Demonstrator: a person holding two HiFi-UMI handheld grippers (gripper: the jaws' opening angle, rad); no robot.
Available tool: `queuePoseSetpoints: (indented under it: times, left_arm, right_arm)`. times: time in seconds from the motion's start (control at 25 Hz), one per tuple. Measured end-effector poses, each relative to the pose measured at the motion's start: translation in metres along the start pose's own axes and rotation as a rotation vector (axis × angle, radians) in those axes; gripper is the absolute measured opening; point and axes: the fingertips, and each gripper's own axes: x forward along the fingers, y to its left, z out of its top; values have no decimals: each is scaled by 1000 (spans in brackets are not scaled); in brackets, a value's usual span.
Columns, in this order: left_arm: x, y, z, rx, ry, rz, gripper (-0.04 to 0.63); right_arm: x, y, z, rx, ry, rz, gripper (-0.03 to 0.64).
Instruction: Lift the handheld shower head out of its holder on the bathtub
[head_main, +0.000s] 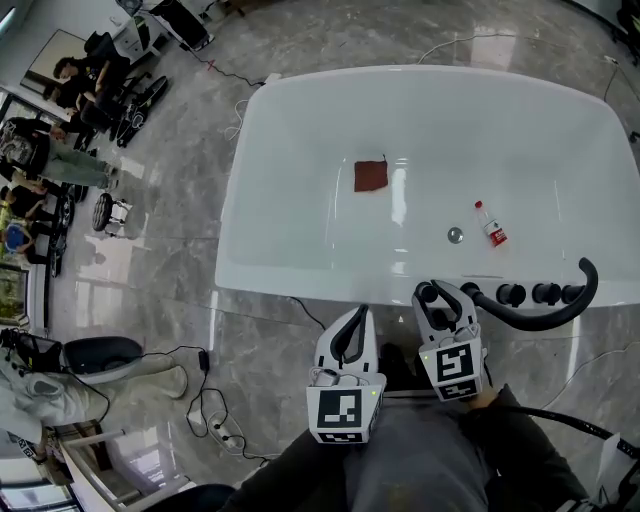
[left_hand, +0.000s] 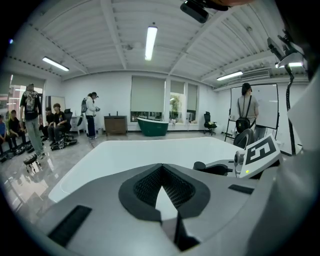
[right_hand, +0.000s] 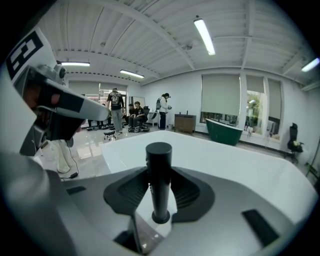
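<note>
The black shower head handle (right_hand: 159, 160) stands upright in its holder on the white bathtub's near rim (head_main: 300, 280). Its black hose (head_main: 560, 305) curves away along the rim to the right. My right gripper (right_hand: 159, 176) has the handle between its jaws, and the dark pads (right_hand: 130, 192) lie against both of its sides with no gap showing. In the head view the right gripper (head_main: 447, 297) sits at the rim. My left gripper (head_main: 350, 335) hangs just left of it, short of the tub. The left gripper (left_hand: 161, 187) is shut and holds nothing.
Inside the tub lie a red cloth (head_main: 371, 175), a small bottle (head_main: 490, 224) and the drain (head_main: 455, 235). Black tap knobs (head_main: 511, 294) line the rim right of the handle. Cables (head_main: 215, 415) trail on the marble floor at the left, where people (head_main: 50, 150) sit.
</note>
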Motion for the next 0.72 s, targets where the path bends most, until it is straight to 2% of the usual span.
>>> queuePoseSetpoints:
  times: [0.24,0.72]
  left_arm:
    - [-5,3,9,-11,9,16,3]
    - [-41,14,85,-49,-2,46,3]
  right_arm:
    - [-6,0,8,-18,-7,14,140]
    - [-52,-7,108,-20,-74,35,140]
